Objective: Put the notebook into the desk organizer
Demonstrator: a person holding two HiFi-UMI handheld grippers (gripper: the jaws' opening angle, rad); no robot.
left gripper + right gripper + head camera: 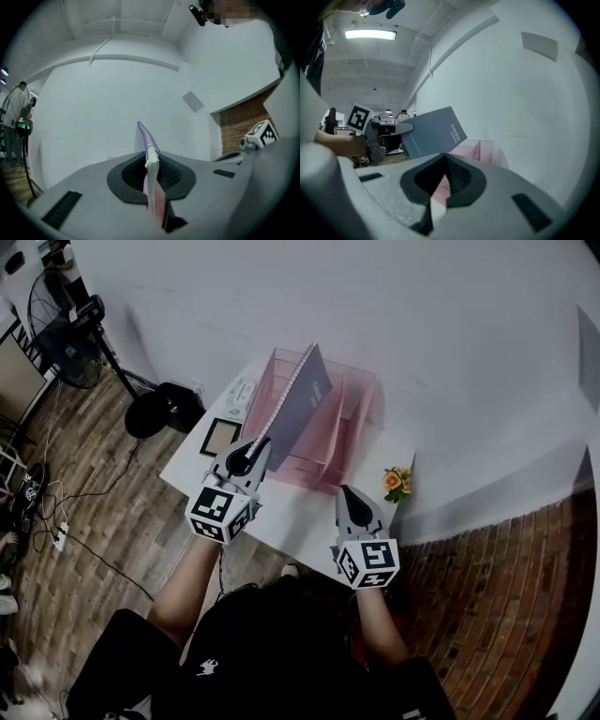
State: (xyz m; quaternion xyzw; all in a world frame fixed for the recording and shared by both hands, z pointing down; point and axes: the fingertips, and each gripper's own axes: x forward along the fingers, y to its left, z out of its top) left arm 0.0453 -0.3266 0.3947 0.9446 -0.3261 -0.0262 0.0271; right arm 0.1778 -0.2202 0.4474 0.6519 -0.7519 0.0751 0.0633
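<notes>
A grey-blue spiral notebook (298, 399) stands tilted on edge over the pink see-through desk organizer (352, 423) on the small white table (300, 512). My left gripper (261, 442) is shut on the notebook's near lower corner. The left gripper view shows the spiral edge of the notebook (149, 154) clamped between the jaws of the left gripper (152, 161). My right gripper (349, 491) hovers near the table's front right, shut and empty. In the right gripper view, past the right gripper (443, 164), the notebook (433, 131) is above the organizer (480, 150), with the left gripper (393, 127) holding it.
A small pot of orange and yellow flowers (396, 482) sits at the table's right edge. A framed picture (221, 437) and a white card (239, 392) lie left of the organizer. A fan (66, 334) and cables stand on the wooden floor at left.
</notes>
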